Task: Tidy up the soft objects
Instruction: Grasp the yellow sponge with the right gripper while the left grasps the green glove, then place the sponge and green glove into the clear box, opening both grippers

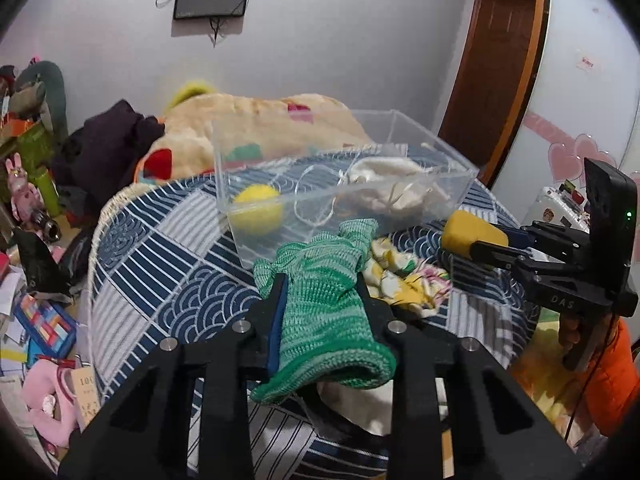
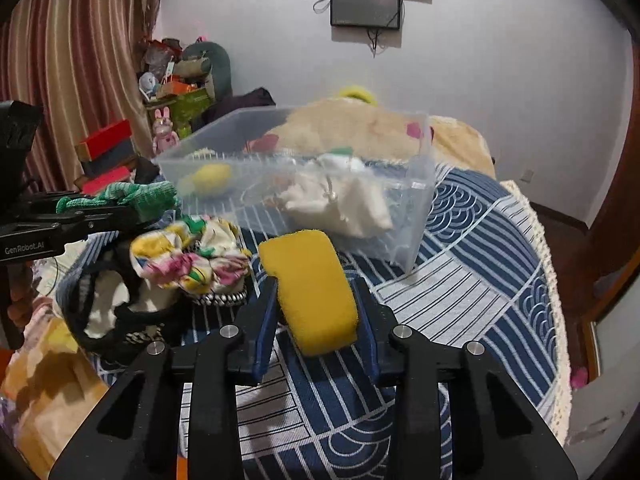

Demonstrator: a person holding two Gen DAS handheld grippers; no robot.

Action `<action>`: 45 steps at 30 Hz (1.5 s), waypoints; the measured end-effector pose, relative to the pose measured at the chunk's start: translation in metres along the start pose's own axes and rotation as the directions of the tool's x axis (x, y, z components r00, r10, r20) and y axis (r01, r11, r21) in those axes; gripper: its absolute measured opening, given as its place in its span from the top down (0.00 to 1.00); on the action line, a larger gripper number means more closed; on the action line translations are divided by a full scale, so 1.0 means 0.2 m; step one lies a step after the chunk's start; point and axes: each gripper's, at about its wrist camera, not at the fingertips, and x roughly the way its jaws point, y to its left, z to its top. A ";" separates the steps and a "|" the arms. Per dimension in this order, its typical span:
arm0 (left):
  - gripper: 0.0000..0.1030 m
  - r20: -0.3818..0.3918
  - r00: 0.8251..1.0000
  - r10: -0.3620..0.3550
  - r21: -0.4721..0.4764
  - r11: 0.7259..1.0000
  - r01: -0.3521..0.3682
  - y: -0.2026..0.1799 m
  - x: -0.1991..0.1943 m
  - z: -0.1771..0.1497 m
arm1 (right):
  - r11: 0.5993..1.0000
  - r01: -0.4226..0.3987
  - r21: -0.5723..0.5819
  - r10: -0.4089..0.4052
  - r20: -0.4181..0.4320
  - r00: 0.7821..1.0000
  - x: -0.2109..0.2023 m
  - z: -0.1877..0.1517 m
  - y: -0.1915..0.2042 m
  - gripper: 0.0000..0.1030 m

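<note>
My left gripper [image 1: 322, 284] is shut on a green knitted glove [image 1: 324, 312] and holds it above the patterned table, just in front of the clear plastic box [image 1: 460, 196]. My right gripper [image 2: 316, 292] is shut on a yellow sponge [image 2: 312, 292], also held near the box [image 2: 416, 240]. The box holds a yellow ball [image 1: 258, 214] and a white cloth bag with strings [image 1: 400, 196]. A floral cloth [image 1: 404, 280] lies on the table between the grippers, also in the right wrist view [image 2: 192, 260]. The right gripper shows in the left wrist view [image 1: 476, 240]; the left gripper shows in the right wrist view [image 2: 132, 208].
The table wears a blue and white patterned cloth [image 2: 460, 300] with a fringed edge. A black-trimmed white item [image 2: 108, 308] lies by the floral cloth. A beige blanket [image 1: 256, 128] lies behind the box. Toys and boxes crowd the floor at left [image 1: 36, 240].
</note>
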 end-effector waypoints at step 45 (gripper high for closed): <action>0.70 -0.090 0.994 0.055 0.010 0.998 -0.054 0.05 0.61 0.47 | 1.000 0.000 0.020 0.001 -0.018 1.000 0.38 0.41 -0.03 0.66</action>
